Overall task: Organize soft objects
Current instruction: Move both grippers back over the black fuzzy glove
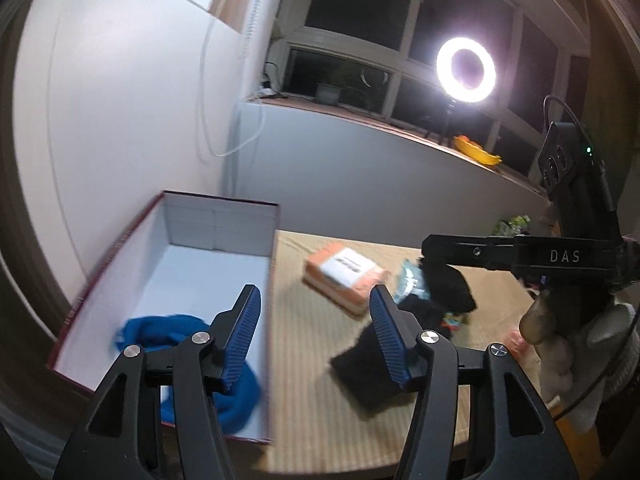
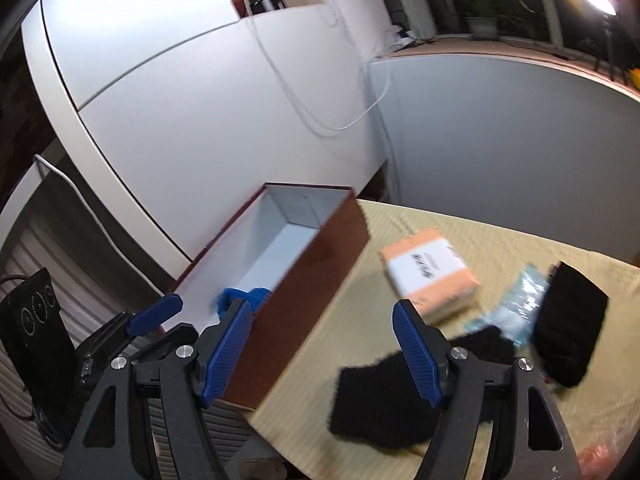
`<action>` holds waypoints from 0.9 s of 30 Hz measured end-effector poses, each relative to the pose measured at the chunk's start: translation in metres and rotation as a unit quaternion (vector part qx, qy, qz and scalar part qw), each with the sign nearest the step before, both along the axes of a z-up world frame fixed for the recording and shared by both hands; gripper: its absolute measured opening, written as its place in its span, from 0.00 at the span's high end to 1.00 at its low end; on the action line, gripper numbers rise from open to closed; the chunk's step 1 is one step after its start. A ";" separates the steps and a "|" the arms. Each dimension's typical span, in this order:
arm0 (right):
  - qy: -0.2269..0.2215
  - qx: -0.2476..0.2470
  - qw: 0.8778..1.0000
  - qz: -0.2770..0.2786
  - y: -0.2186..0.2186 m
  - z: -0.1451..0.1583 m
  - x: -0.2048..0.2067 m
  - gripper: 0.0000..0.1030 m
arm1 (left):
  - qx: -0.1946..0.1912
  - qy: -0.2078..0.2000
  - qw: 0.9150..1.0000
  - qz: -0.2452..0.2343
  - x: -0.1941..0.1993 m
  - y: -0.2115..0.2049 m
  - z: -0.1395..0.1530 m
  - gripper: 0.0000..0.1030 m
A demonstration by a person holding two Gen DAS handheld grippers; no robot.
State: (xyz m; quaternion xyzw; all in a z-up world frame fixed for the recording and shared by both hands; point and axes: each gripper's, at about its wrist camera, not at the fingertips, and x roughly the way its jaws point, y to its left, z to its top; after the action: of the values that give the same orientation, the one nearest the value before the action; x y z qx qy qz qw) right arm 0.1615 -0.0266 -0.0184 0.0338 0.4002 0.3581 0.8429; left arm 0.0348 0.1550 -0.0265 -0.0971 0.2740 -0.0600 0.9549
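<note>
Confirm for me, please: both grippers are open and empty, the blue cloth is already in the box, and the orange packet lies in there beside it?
Not quite. The orange packet lies on the table, outside the box, as the right wrist view shows. The rest holds: the blue cloth is in the box, and the left gripper and right gripper are open and empty.

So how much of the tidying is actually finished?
One piece looks done: the blue cloth lies in the box. Both grippers, left and right, are open and empty. Still out on the table: two black cloths.
</note>
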 end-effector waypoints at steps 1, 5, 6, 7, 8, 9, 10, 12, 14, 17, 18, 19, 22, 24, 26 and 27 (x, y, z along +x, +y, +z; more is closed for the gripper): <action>-0.005 0.000 1.000 -0.004 -0.010 0.000 -0.002 0.33 | -0.001 0.001 1.000 -0.003 0.000 -0.004 0.000 0.46; -0.027 0.019 0.999 -0.034 -0.066 0.002 -0.008 0.32 | -0.007 0.006 1.000 -0.017 -0.002 -0.022 -0.001 0.46; -0.027 0.023 0.999 -0.039 -0.076 0.001 -0.008 0.28 | -0.009 0.006 1.000 -0.021 -0.003 -0.025 -0.002 0.46; -0.024 0.027 0.998 -0.049 -0.096 0.000 -0.008 0.26 | -0.010 0.007 1.000 -0.024 -0.004 -0.030 -0.003 0.46; -0.023 0.028 0.998 -0.055 -0.106 -0.001 -0.009 0.25 | -0.010 0.008 1.000 -0.028 -0.004 -0.035 -0.004 0.46; -0.022 0.028 0.997 -0.066 -0.125 -0.003 -0.011 0.25 | -0.010 0.009 0.999 -0.031 -0.005 -0.040 -0.005 0.46; -0.021 0.027 0.997 -0.072 -0.138 -0.005 -0.012 0.25 | -0.013 0.012 0.999 -0.037 -0.004 -0.046 -0.008 0.45; -0.020 0.020 0.996 -0.086 -0.165 -0.007 -0.015 0.25 | -0.016 0.020 0.999 -0.043 -0.003 -0.057 -0.013 0.45; -0.016 0.010 0.994 -0.111 -0.196 -0.012 -0.017 0.25 | -0.023 0.028 0.998 -0.059 0.001 -0.072 -0.018 0.45; -0.004 0.005 0.990 -0.139 -0.233 -0.020 -0.019 0.25 | -0.029 0.037 0.995 -0.086 0.007 -0.097 -0.025 0.45; 0.000 0.002 0.989 -0.147 -0.242 -0.023 -0.020 0.25 | -0.030 0.041 0.994 -0.096 0.009 -0.106 -0.027 0.45; 0.003 -0.001 0.988 -0.154 -0.251 -0.025 -0.020 0.25 | -0.031 0.043 0.993 -0.105 0.011 -0.115 -0.029 0.45; 0.025 -0.004 0.984 -0.174 -0.278 -0.038 -0.021 0.25 | -0.034 0.055 0.988 -0.137 0.017 -0.145 -0.038 0.45; 0.038 -0.006 0.983 -0.181 -0.289 -0.046 -0.022 0.25 | -0.035 0.063 0.985 -0.154 0.021 -0.162 -0.044 0.45; 0.046 -0.010 0.981 -0.188 -0.300 -0.053 -0.024 0.25 | -0.040 0.069 0.983 -0.166 0.023 -0.176 -0.049 0.45; 0.050 -0.011 0.980 -0.190 -0.305 -0.057 -0.025 0.25 | -0.040 0.072 0.982 -0.172 0.024 -0.181 -0.051 0.45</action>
State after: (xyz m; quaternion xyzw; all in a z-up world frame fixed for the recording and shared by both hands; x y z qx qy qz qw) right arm 0.1365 -0.3313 -0.0755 0.1180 0.4319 0.1846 0.8749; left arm 0.0591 -0.0265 -0.0778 -0.0905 0.3523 -0.2271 0.9034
